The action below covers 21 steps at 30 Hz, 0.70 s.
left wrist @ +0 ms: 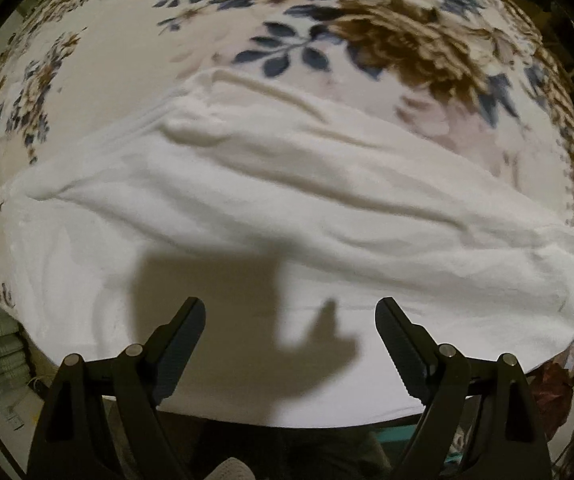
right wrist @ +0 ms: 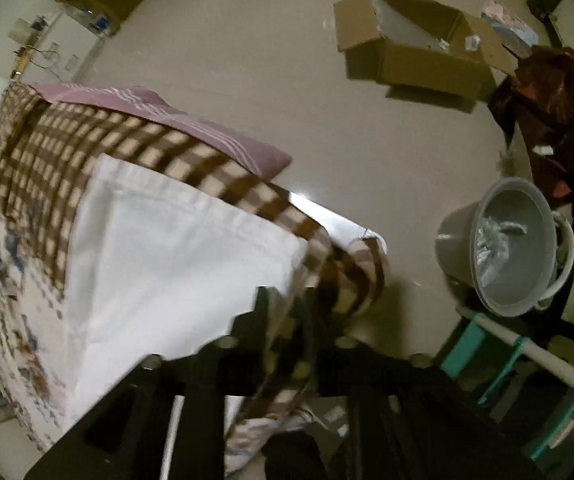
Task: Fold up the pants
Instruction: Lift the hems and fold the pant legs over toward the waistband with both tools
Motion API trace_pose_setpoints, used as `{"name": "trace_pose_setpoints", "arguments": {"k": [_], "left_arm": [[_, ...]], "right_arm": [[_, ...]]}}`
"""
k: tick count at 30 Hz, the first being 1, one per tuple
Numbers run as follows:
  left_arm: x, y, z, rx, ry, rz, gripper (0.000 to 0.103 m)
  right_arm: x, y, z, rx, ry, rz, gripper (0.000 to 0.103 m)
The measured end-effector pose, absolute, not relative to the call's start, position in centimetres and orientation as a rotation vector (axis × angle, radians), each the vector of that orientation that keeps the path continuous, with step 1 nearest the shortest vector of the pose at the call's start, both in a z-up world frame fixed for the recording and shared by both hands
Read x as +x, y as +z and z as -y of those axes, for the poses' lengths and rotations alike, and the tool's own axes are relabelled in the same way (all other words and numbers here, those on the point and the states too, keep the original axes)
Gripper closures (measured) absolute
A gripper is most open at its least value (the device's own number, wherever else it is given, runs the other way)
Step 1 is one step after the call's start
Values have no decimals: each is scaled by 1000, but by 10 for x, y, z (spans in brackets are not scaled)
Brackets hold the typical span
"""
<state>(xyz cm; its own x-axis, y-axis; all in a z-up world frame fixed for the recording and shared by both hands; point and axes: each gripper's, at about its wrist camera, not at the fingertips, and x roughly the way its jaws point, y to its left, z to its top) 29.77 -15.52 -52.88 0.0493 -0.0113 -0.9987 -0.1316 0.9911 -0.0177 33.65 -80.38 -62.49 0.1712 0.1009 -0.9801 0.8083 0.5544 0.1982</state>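
The left gripper [left wrist: 290, 322] is wide open and holds nothing. Its two dark fingers [left wrist: 183, 344] stand well apart above the near part of the white pants [left wrist: 287, 208], and whether they touch the cloth cannot be told. The shadow of the tool falls on the cloth between the fingers.

The right gripper [right wrist: 287, 304] is blurred. Its fingers are close together at the corner of the pants [right wrist: 175, 256], but it cannot be told whether they have hold of the cloth.

There is one pair of pants. It lies spread ahead of the left gripper, across the whole width of the view, with several long wrinkles running sideways. In the right wrist view it lies ahead and to the left of the tool, with a hemmed edge on its far side.

Under the pants is one blanket [left wrist: 327, 40] with blue and brown flowers and a brown checked border [right wrist: 67, 140]. Beyond the border lies one purple striped cloth [right wrist: 191, 120].

On the floor, far ahead and to the right of the right gripper, stands one open cardboard box [right wrist: 419, 44]. Nearer on the right is one grey bucket [right wrist: 515, 248] with crumpled material inside, and beyond it a dark red cloth [right wrist: 555, 112].
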Motion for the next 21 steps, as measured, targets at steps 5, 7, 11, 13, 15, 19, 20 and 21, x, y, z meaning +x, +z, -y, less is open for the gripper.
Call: {"name": "trace_pose_setpoints", "arguments": {"k": [5,7,11,13,15,19,20,21], "left_arm": [[335,-528,188,-51,35,-1502,16],[351,-531,204,-22,6,-1491,16],[392,-545,235,7,-1,-1475,16],[412,-560,240,18,20,-1488,16],[420,-571,230,15,30,-1512,16],[439,-580,242,32,36,-1503,13],[444,-582,243,24,39,-1504,13],[448,-584,243,17,40,-1504,12]], "right_arm": [[340,-606,802,938,-553,-1249,52],[355,-599,796,869,-504,-1245,52],[413,-582,776,654,-400,-1251,51],[441,-586,779,562,-416,-1276,51],[460,-600,786,523,-406,-1333,51],[483,-617,790,489,-311,-1401,81],[485,-615,789,481,-290,-1396,92],[486,-613,787,466,-290,-1380,92]]}}
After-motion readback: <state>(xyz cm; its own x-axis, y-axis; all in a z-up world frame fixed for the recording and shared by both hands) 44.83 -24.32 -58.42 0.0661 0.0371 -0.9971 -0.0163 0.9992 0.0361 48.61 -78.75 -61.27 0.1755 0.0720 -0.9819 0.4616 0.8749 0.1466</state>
